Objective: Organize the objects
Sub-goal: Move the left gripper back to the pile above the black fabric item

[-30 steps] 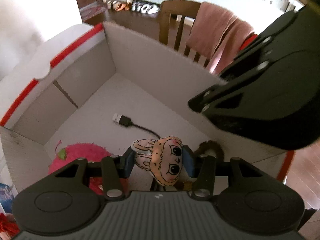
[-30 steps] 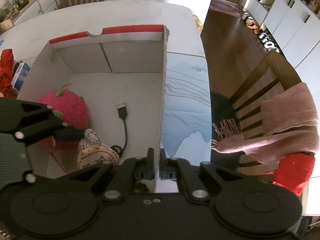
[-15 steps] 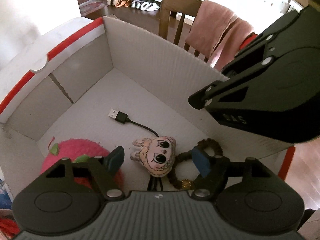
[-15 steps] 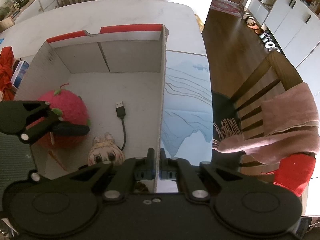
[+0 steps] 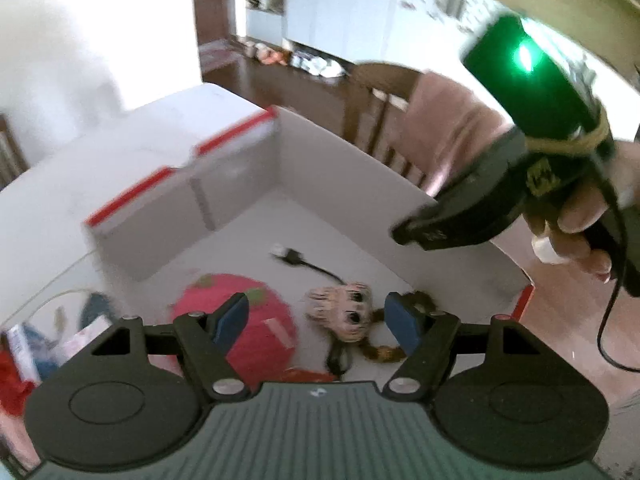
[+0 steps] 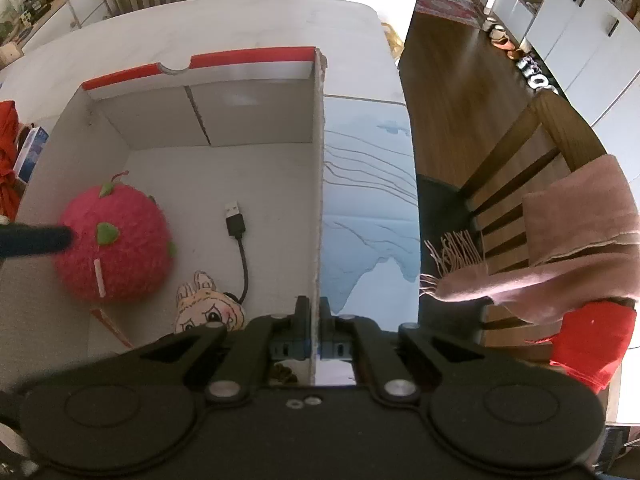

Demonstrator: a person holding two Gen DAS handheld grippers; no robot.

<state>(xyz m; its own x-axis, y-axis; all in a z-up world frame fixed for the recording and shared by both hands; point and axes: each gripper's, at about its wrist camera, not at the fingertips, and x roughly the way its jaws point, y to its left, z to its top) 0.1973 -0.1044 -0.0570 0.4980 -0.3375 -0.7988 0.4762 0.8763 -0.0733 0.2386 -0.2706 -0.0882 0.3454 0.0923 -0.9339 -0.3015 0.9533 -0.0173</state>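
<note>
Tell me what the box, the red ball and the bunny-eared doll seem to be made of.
Box: looks like matte white corrugated board, going by its raw wall edge and fold seam.
Red ball: fuzzy plush or yarn, with a hairy outline and green felt-like bits.
Doll: probably soft printed fabric, with a flat drawn face.

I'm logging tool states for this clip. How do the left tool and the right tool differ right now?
The left tool is open and holds nothing; the right tool is shut on the box wall. The left tool hangs above the box's contents, over the bunny doll, while the right tool sits at the rim. Both are black two-finger tools with blue pads.
</note>
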